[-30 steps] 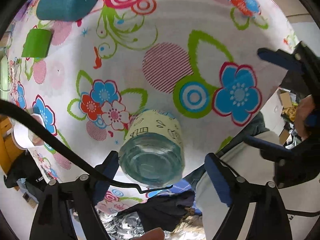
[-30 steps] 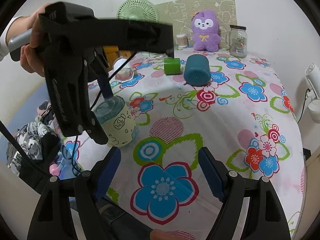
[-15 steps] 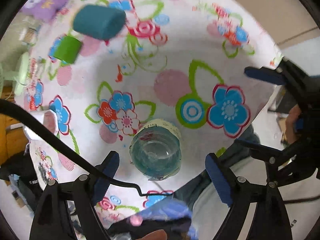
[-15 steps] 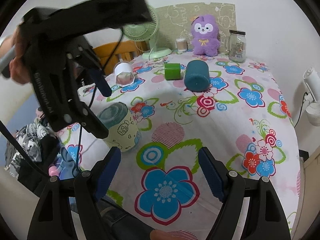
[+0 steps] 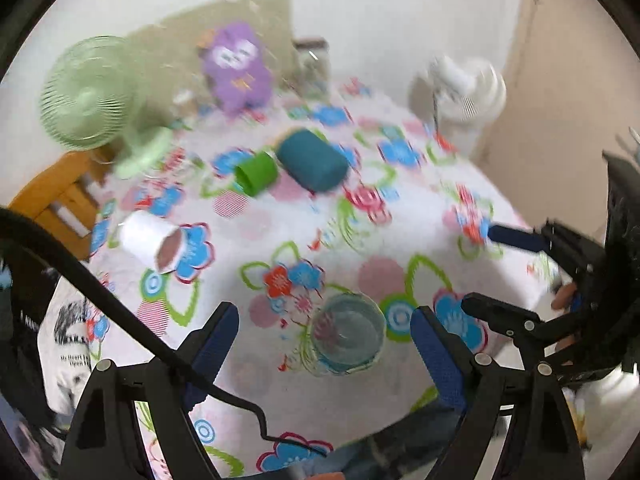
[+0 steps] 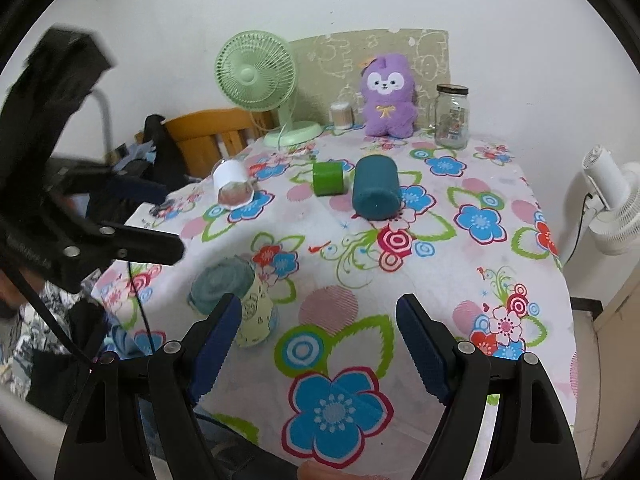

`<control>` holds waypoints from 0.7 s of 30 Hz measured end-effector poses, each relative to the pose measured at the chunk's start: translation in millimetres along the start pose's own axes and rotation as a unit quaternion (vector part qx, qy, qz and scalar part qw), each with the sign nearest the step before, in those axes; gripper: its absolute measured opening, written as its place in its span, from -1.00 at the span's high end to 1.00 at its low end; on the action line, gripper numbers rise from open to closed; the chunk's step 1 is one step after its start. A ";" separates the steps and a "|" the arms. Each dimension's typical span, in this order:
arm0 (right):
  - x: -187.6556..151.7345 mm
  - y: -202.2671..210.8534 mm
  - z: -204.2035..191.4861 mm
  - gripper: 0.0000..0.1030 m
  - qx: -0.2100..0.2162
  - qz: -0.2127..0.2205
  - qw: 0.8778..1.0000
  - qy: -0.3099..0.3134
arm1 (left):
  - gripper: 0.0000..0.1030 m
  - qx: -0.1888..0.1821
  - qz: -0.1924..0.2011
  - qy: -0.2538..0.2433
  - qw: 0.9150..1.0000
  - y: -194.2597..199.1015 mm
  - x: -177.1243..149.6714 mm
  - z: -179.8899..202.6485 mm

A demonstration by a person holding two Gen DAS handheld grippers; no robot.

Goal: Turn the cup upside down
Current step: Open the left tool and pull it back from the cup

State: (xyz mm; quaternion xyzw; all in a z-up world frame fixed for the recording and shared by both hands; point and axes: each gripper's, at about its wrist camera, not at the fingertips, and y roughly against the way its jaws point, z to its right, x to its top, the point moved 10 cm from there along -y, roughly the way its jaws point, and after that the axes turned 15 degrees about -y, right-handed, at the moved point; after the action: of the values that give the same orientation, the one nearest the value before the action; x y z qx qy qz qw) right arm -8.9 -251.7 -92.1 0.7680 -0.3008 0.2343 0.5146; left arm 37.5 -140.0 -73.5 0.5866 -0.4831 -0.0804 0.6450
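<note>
The cup [image 6: 236, 300], pale yellow with a glassy blue-green base, stands upside down near the table's front left edge. In the blurred left wrist view its round base [image 5: 347, 330] faces the camera. My left gripper [image 5: 324, 356] is open and empty, its jaws apart above and in front of the cup, not touching it; it also shows at the left of the right wrist view [image 6: 132, 216]. My right gripper [image 6: 320, 340] is open and empty, low over the front edge, just right of the cup.
On the flowered tablecloth [image 6: 440, 248] lie a teal cylinder [image 6: 376, 192], a green cup [image 6: 328, 178] and a white cup [image 6: 230, 184]. At the back stand a green fan [image 6: 256, 76], purple plush [image 6: 386, 96] and glass jar [image 6: 452, 116]. A white fan [image 6: 612, 204] stands off the right.
My left gripper has lifted up and back from the cup and tilted from looking down to looking across the table. The cup stays standing upside down. My right gripper has barely moved.
</note>
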 end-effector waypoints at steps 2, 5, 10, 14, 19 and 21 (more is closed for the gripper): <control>3.2 0.9 -1.8 -0.59 -0.006 0.006 1.000 -0.007 | -0.77 0.019 0.042 0.041 0.998 14.5 -3.0 -11.8; 6.8 0.4 -4.8 -0.59 -0.023 0.015 1.000 -0.014 | -0.81 0.059 0.091 0.096 0.989 33.9 -11.7 -32.1; 12.0 2.3 -16.4 -0.59 -0.042 0.035 0.998 -0.018 | -0.84 0.139 0.141 0.174 0.965 56.5 -39.1 -59.3; 13.9 7.4 -28.9 -0.69 -0.046 0.051 0.997 -0.021 | -0.85 0.167 0.149 0.199 0.954 64.1 -58.4 -63.9; 12.4 13.7 -40.0 -0.70 -0.058 0.067 0.996 -0.016 | -0.86 0.178 0.154 0.206 0.950 68.8 -70.1 -59.5; 11.5 15.9 -42.4 -0.70 -0.063 0.069 0.996 -0.014 | -0.86 0.177 0.154 0.210 0.949 69.7 -73.2 -59.1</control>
State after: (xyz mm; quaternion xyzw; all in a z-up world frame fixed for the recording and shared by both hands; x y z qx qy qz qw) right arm -14.0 -219.3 -58.8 0.7145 -0.3746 0.2390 0.5404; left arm 9.6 -29.9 -44.9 0.6138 -0.4278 0.2314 0.6219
